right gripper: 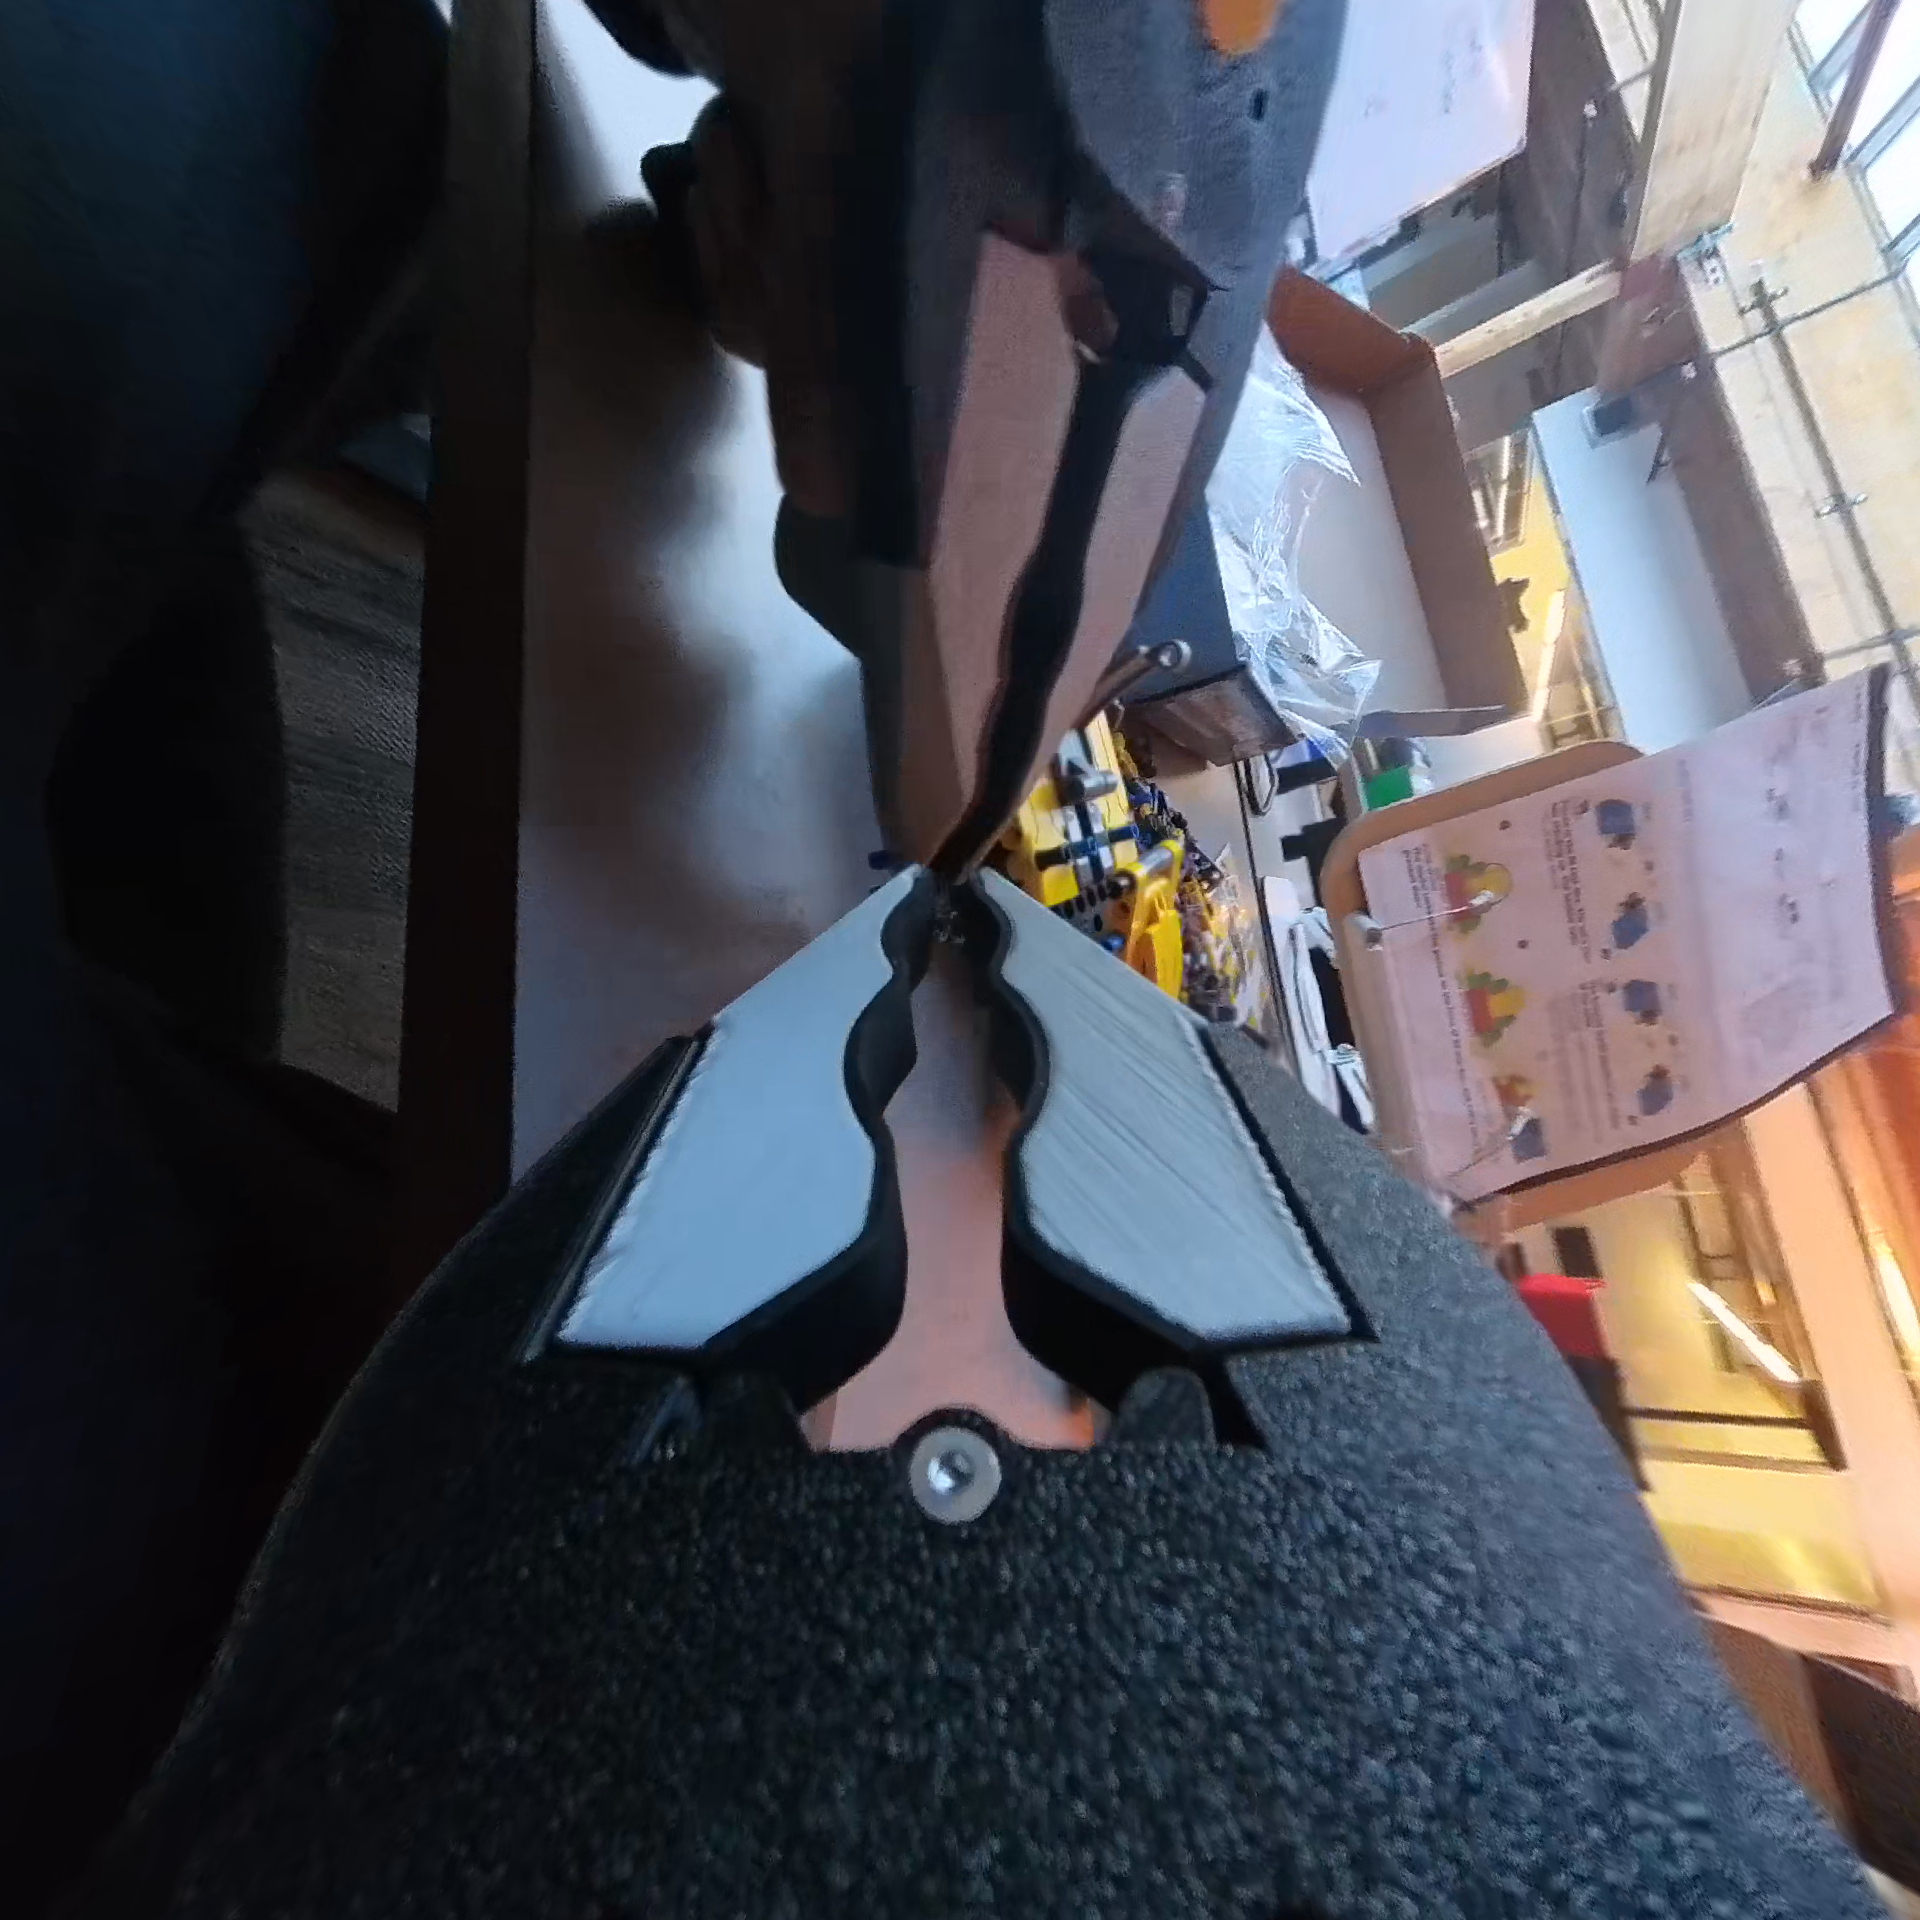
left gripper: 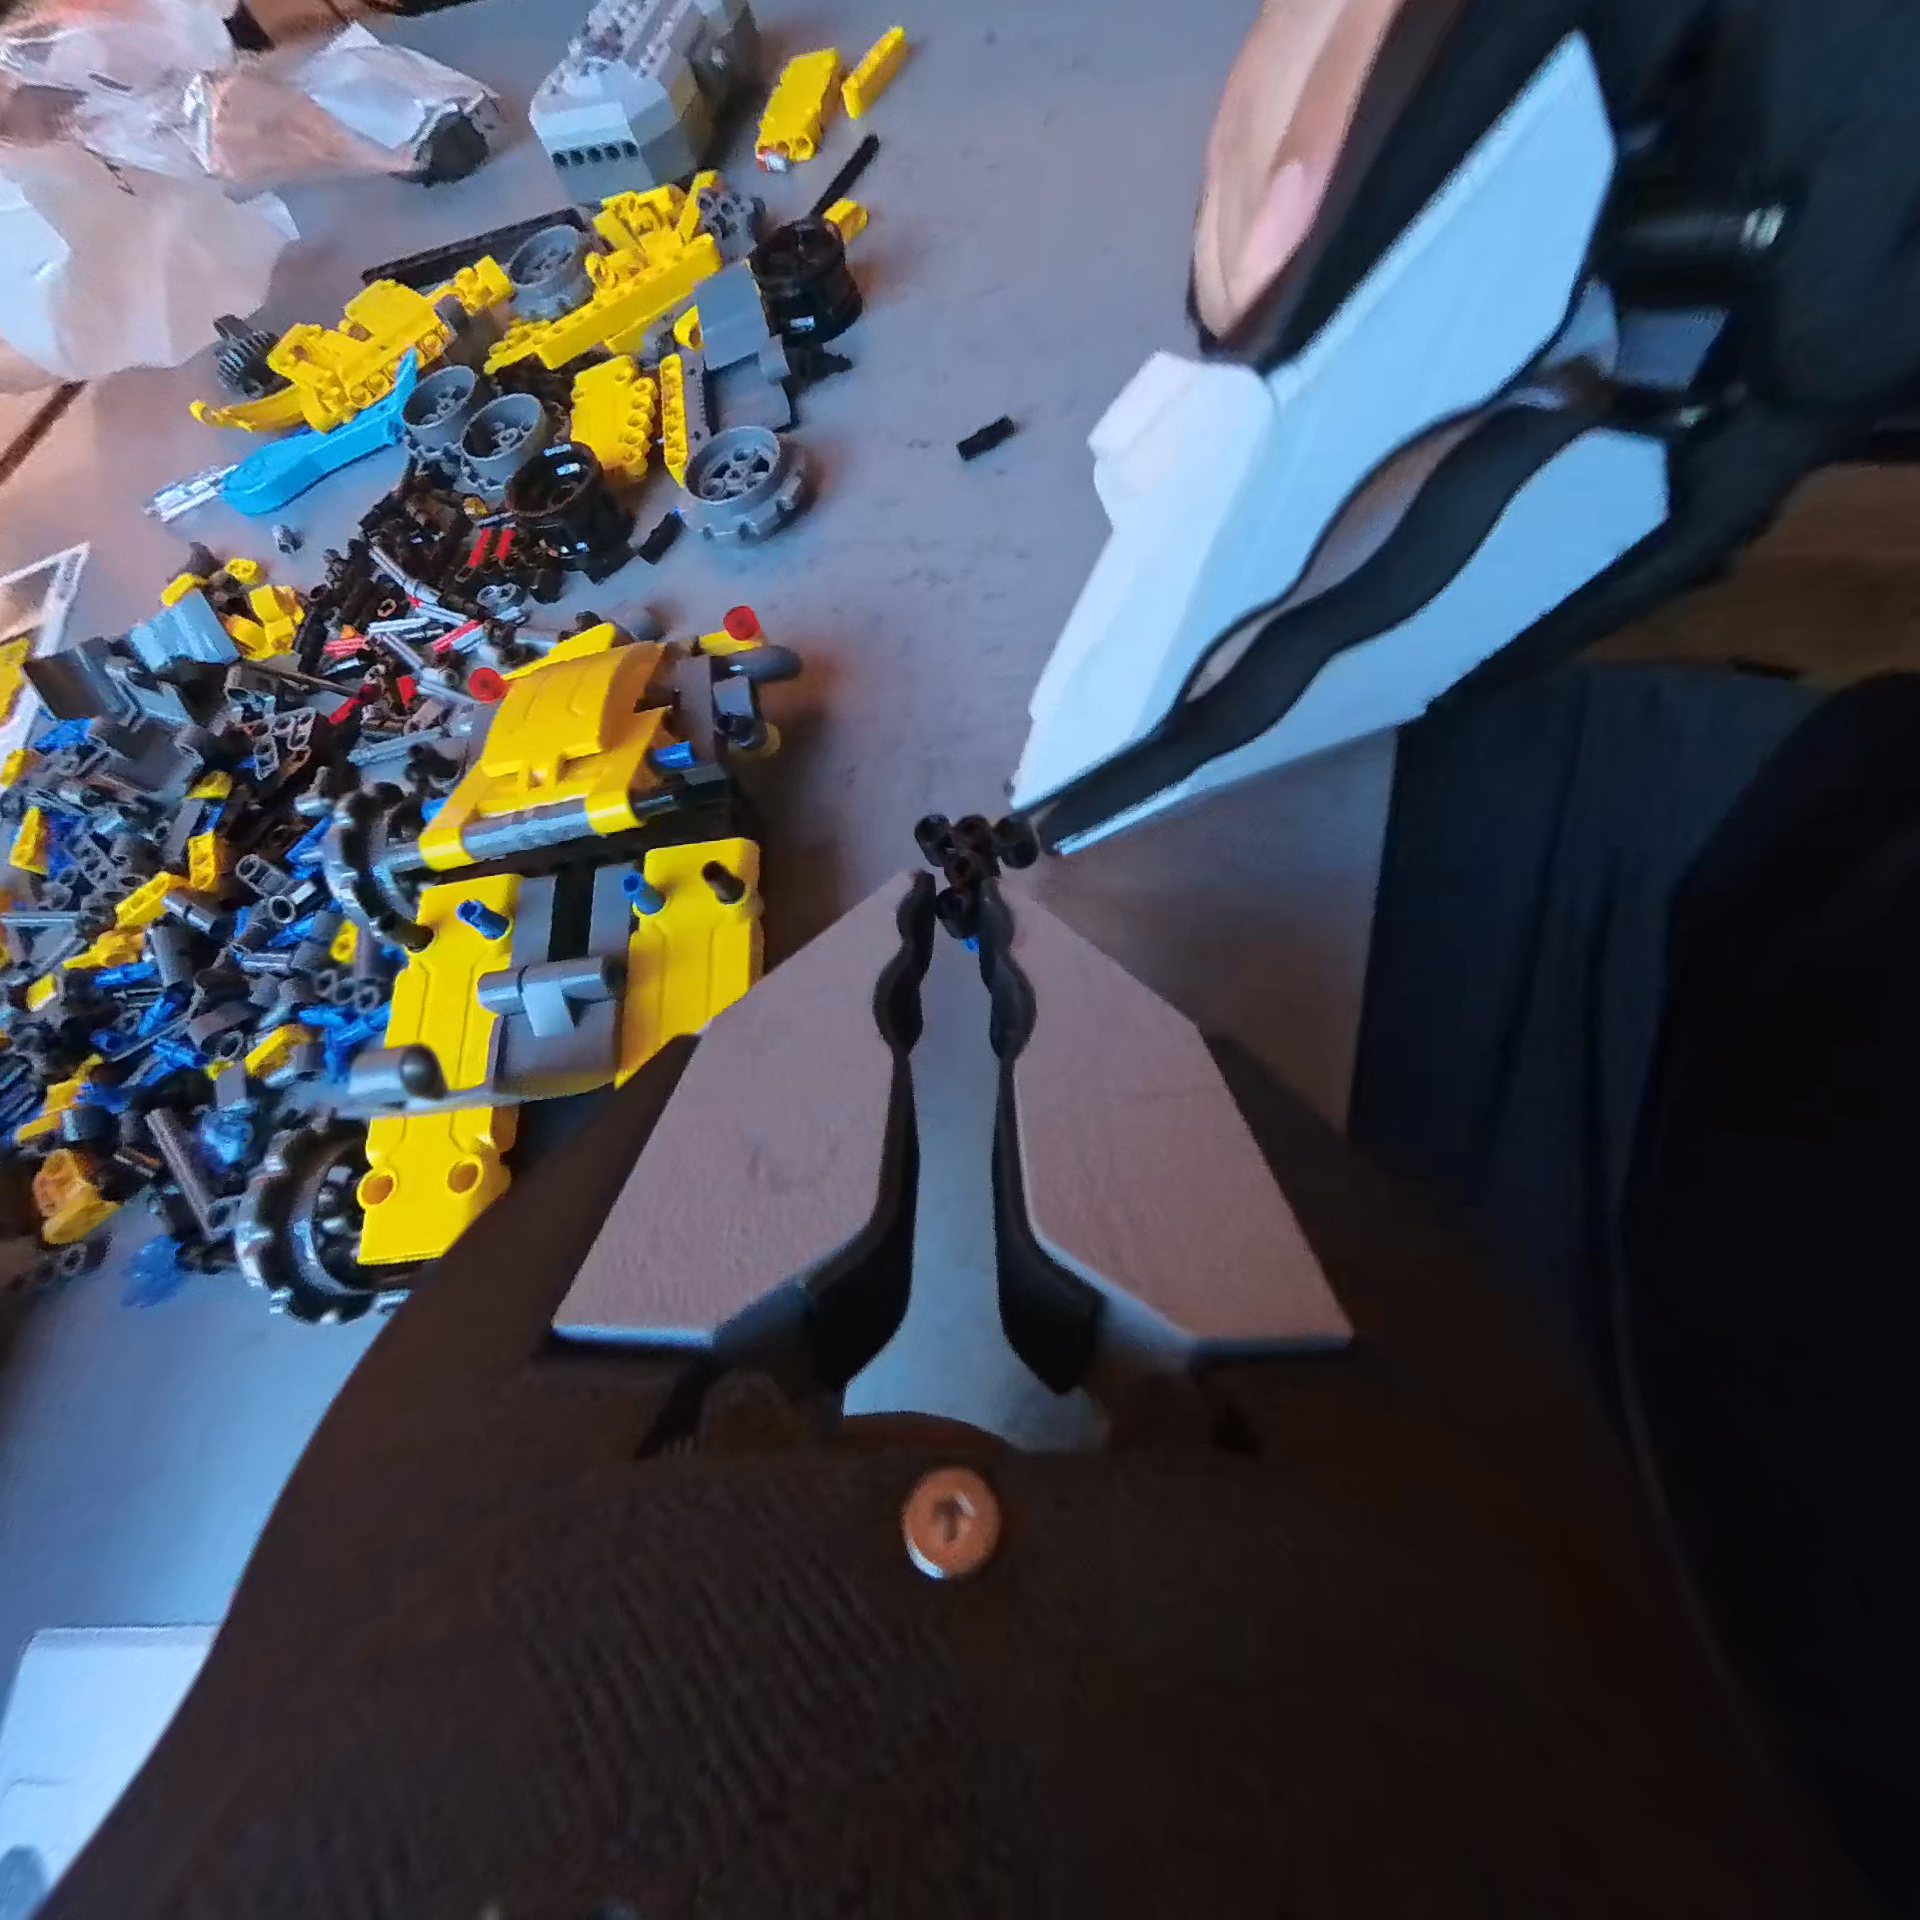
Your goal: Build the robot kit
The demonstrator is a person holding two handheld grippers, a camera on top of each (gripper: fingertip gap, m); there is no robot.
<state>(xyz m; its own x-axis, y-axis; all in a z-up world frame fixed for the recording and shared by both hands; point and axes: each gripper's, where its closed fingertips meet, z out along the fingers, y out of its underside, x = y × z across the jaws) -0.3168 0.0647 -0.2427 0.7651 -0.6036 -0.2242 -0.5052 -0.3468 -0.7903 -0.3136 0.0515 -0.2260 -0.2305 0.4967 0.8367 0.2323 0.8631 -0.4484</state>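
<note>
Black plastic connector piece [left gripper: 971, 854] sits pinched between both tools above the grey table [left gripper: 987, 312]: the left gripper [left gripper: 961, 902] clenches its lower end, the right gripper [left gripper: 1029, 831] nips its side. Just left lie a yellow model vehicle [left gripper: 582, 894] and a heap of loose building parts [left gripper: 177, 883]

counter [left gripper: 997, 312]: smooth, matt grey
bricks [left gripper: 582, 727]: shiny plastic
bags [left gripper: 208, 114]: crinkly clear plastic
right gripper [right gripper: 951, 904]: rough black shell
</note>
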